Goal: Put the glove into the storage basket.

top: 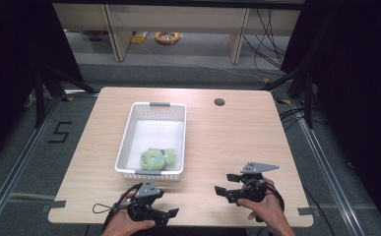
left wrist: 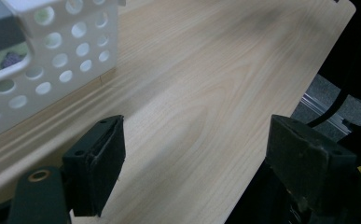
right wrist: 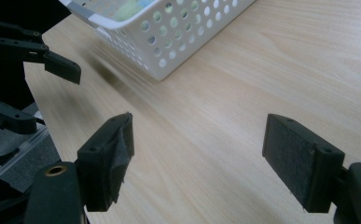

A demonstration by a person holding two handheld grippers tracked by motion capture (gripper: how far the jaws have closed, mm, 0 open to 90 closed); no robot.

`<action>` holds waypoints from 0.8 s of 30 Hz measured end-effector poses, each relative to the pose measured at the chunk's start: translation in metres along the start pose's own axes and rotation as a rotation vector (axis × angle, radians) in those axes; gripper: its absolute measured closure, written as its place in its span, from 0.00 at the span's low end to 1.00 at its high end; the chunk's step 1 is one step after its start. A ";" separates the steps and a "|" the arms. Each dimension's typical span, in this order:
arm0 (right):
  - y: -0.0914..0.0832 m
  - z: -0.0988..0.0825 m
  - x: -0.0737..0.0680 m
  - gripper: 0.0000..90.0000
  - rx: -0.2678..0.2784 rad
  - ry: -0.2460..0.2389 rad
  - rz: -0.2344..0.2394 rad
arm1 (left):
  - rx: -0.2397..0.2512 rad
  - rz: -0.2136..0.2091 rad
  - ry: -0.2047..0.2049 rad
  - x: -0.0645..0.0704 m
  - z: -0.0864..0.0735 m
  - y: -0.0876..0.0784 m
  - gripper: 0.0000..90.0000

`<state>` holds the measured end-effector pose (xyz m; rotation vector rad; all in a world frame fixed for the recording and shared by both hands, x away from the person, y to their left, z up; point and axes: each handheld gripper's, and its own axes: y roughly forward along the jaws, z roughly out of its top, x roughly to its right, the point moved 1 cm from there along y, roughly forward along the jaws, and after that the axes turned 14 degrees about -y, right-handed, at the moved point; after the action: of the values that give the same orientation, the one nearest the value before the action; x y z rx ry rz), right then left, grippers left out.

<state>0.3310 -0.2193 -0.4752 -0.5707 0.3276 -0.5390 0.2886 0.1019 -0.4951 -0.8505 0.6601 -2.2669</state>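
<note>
Green plush toy point(top: 153, 159) lying in the near end of the white basket point(top: 127, 135), against the front wall, a dark patch on it. Basket standing lengthwise on the left half of the tabletop point(top: 237, 142), grey handle strips at both short ends, perforated sides.

Left claw point(top: 172, 213) held low at the near edge of the tabletop, just in front of the basket's near wall, jaws pointing to the right. Released: jaws spread wide in the left gripper view point(left wrist: 192, 154), bare wood between them, nothing gripped. Basket corner point(left wrist: 61, 51) near, up and left of the jaws there, a strip of green and a dark spot visible through the handle slot.

Right claw point(top: 226, 184) over the near right part of the tabletop, pointing left toward the basket, well apart from it. Also released: jaws standing wide in the right gripper view point(right wrist: 197, 158), nothing between the pads but bare tabletop. Basket corner point(right wrist: 169, 42) ahead in that view, pale green showing through its top; left claw's dark jaws point(right wrist: 52, 65) at the left edge.

Between the right claw and the toy: open tabletop, then the basket's near right corner and side wall. Between the left claw and the toy: the basket's front wall.

Round cable hole point(top: 219, 102) at the far side of the tabletop. On the floor beyond, an orange coil point(top: 167, 37) and loose cables point(top: 269, 44). A "5" marked on the floor point(top: 60, 132) at the left.
</note>
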 end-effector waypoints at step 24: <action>-0.014 -0.038 -0.021 0.17 -0.023 -0.067 -0.047 | 0.047 -0.005 0.051 0.006 -0.023 -0.003 0.17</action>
<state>0.2917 -0.2336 -0.4945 -0.6183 0.2575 -0.5609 0.2675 0.1050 -0.5063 -0.7756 0.6253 -2.3060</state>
